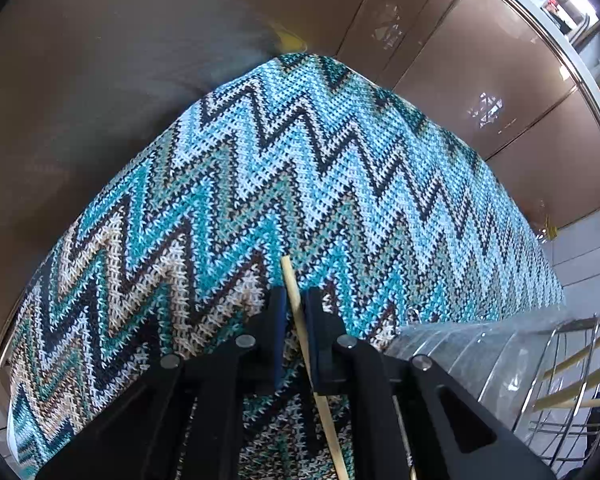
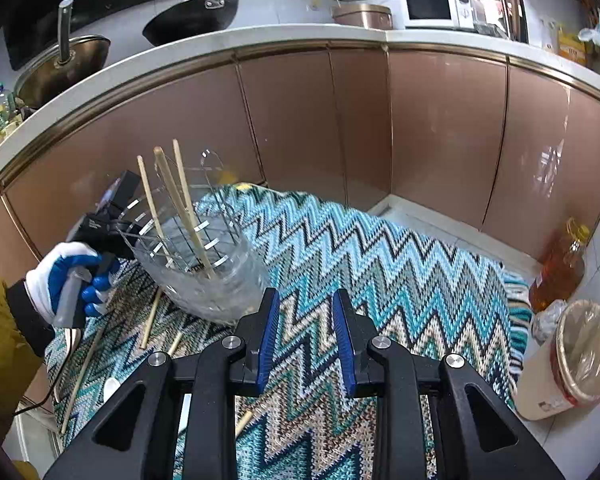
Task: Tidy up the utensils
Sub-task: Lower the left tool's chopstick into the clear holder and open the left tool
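In the left wrist view my left gripper (image 1: 295, 298) points steeply down at the zigzag knitted mat (image 1: 300, 168), shut on a thin bamboo chopstick (image 1: 291, 280) that runs up between its pads. A clear holder with a wire insert (image 1: 500, 360) stands just to its right. In the right wrist view the same holder (image 2: 216, 280) carries three upright chopsticks (image 2: 180, 200). A gloved hand (image 2: 60, 276) holds the left gripper beside it. Several loose chopsticks (image 2: 150, 320) lie on the mat (image 2: 380, 264). My right gripper (image 2: 306, 300) hovers over the mat, open, with nothing between its blue pads.
Brown cabinet doors (image 2: 440, 128) rise behind the mat under a white counter with pans (image 2: 192, 16). On the tiled floor to the right stand an oil bottle (image 2: 560, 264) and a lined bin (image 2: 580, 360). A white spoon (image 2: 110, 388) lies near the mat's left edge.
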The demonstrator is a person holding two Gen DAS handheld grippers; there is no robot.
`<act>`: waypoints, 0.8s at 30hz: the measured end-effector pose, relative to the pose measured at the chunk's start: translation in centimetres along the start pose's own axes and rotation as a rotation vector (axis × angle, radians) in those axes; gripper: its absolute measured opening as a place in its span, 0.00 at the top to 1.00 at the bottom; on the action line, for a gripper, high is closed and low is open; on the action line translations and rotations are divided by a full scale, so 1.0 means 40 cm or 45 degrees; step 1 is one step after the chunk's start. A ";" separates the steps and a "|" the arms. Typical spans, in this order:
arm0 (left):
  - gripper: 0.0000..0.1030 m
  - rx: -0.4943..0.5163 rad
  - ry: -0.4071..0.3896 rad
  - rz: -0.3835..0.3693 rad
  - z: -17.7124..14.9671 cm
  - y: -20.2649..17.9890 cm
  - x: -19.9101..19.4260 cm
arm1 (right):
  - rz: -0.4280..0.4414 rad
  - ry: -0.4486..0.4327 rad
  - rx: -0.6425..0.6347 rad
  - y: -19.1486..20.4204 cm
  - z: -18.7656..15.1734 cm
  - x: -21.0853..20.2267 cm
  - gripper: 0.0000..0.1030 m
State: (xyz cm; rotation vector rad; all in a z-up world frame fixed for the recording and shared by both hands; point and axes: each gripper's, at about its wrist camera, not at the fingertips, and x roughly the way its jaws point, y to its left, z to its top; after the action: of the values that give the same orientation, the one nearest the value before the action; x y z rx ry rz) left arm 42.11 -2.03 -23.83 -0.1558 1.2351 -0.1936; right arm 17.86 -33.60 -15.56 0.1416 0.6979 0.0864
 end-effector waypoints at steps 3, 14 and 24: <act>0.94 0.010 -0.014 -0.002 -0.001 -0.004 0.003 | 0.002 0.015 0.017 -0.006 -0.016 0.004 0.73; 0.96 -0.036 -0.390 -0.181 -0.096 0.030 -0.248 | -0.025 0.008 0.039 -0.017 -0.036 -0.045 0.73; 0.96 -0.015 -1.102 -0.386 -0.194 -0.058 -0.685 | -0.022 0.009 0.084 -0.030 -0.067 -0.071 0.72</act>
State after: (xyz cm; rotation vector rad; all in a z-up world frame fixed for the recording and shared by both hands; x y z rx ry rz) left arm 25.96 1.92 -0.59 -0.3907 0.3461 -0.3369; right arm 14.01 -34.87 -15.97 0.1988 0.7091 0.0473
